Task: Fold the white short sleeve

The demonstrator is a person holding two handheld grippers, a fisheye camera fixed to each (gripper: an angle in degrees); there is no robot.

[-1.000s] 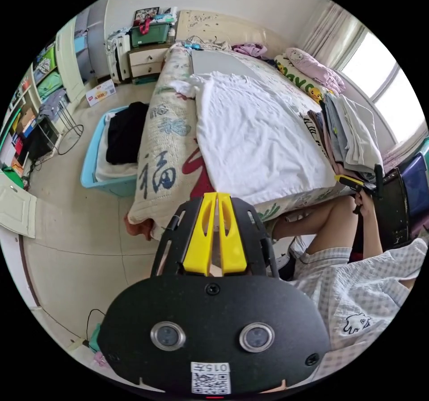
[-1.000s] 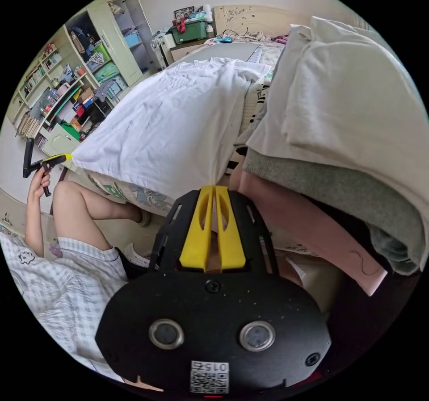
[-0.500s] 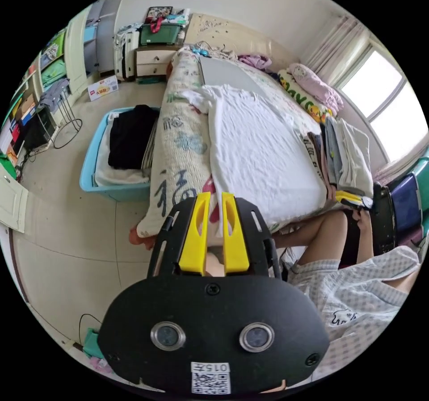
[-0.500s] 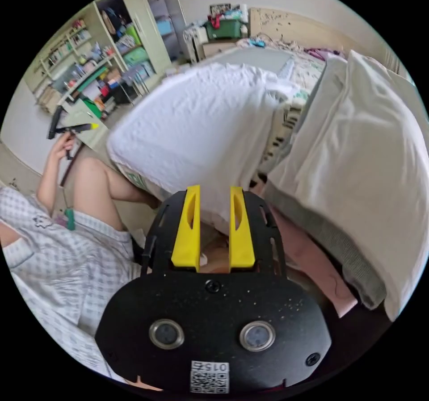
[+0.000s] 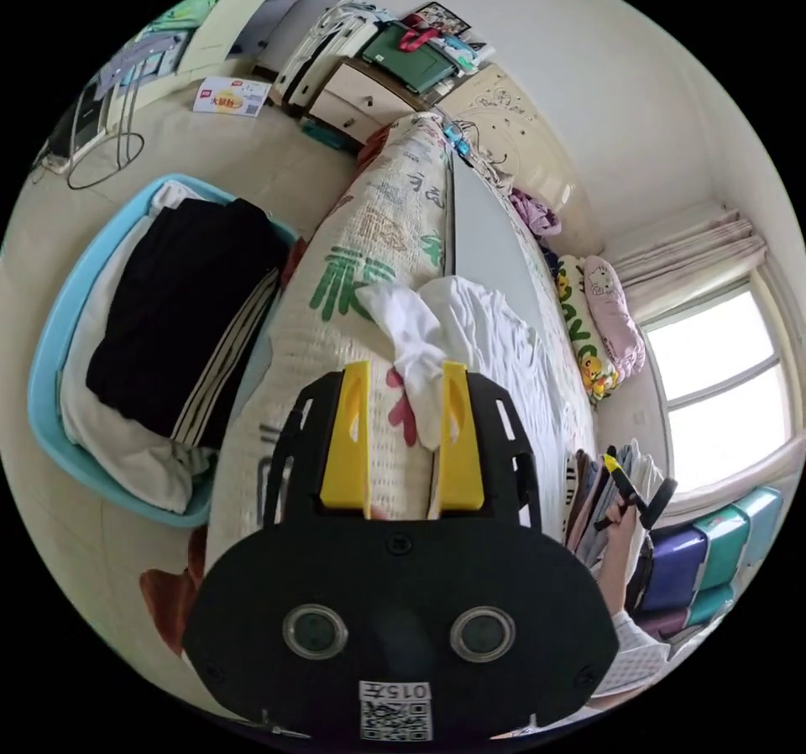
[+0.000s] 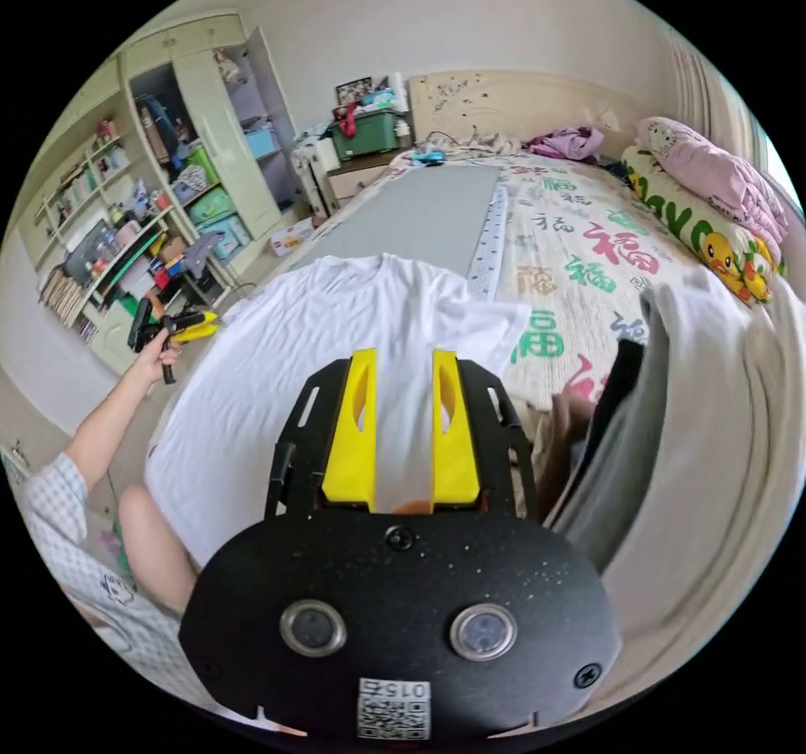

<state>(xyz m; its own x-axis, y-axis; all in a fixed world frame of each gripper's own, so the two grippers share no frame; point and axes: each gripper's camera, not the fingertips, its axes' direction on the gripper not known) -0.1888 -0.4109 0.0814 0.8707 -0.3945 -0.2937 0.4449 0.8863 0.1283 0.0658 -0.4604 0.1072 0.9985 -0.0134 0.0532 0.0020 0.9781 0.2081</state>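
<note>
Both grippers have let go of the hem: the left gripper [image 5: 403,418] now gapes around the white short sleeve [image 6: 336,342]'s sleeve; the right gripper [image 6: 401,426], open and empty, hovers over the shirt on the bed [image 6: 588,259].

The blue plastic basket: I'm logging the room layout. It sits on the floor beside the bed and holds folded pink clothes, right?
Not quite. The left gripper view shows the blue plastic basket on the floor beside the bed, but it holds folded black and white clothes, not pink.

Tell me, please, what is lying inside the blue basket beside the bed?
The blue basket holds folded clothes: a black garment on top, white fabric beneath. Anything deeper is covered.
</note>
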